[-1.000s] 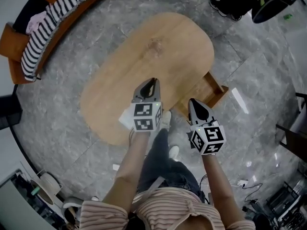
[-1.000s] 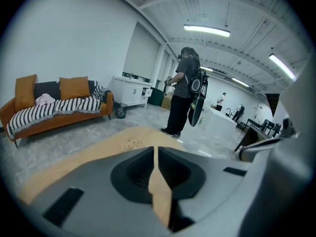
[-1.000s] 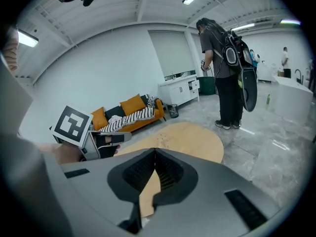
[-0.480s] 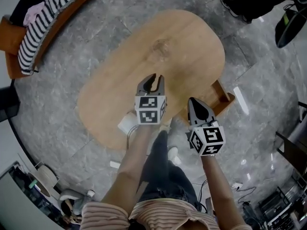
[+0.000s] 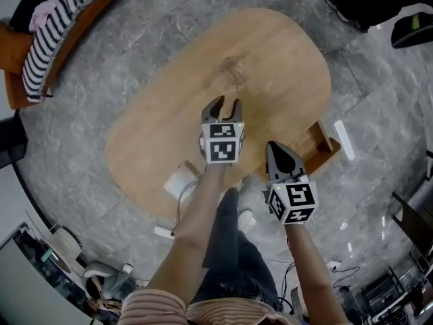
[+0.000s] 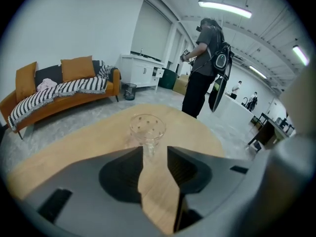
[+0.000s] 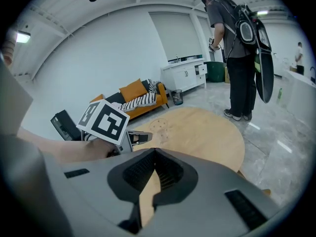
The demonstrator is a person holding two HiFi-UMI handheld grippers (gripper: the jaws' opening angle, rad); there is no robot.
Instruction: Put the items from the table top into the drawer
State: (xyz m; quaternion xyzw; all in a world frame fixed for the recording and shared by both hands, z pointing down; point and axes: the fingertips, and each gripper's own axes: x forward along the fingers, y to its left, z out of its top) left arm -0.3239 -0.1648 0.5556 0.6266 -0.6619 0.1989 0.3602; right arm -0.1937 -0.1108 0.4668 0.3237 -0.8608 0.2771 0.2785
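left tongs (image 5: pixel 223 104) (image 6: pixel 155 149): apart, just been opening; nothing clamped, only bare wood showing in the gap; aimed toward 12 o'clock in the head view, slanted down over the counter.
right tongs (image 5: pixel 272 146) (image 7: pixel 155 151): together, tips meeting, nothing between; slanted down at 4 o'clock of the left tongs, near the counter's near edge.
left marker cube (image 5: pixel 223 144): at 6 o'clock of the left tongs' tips, on top of that tool.
right marker cube (image 5: pixel 293 202): at 6 o'clock of the right tongs' tips.
glass (image 5: pixel 232 68) (image 6: pixel 147 128): clear, upright, on the counter at 12 o'clock of the left tongs, just beyond the tips and untouched; lined up with the gap in the left gripper view.
counter (image 5: pixel 155 127): oval, light wood, long axis running from 7 o'clock to 1 o'clock in the head view.
drawer (image 5: pixel 318 149): pulled open from the counter's side, at 2 o'clock of the right tongs; contents not readable.
sofa (image 6: pixel 52 107): orange, at 10 o'clock, well apart from the counter.
striped blanket (image 6: pixel 59 90): black and white, draped along the sofa's seat.
standing person (image 6: pixel 202 68): beyond the counter's far end at 1 o'clock, dark clothes, backpack on.
floor (image 5: pixel 101 80): grey stone tiles all round.
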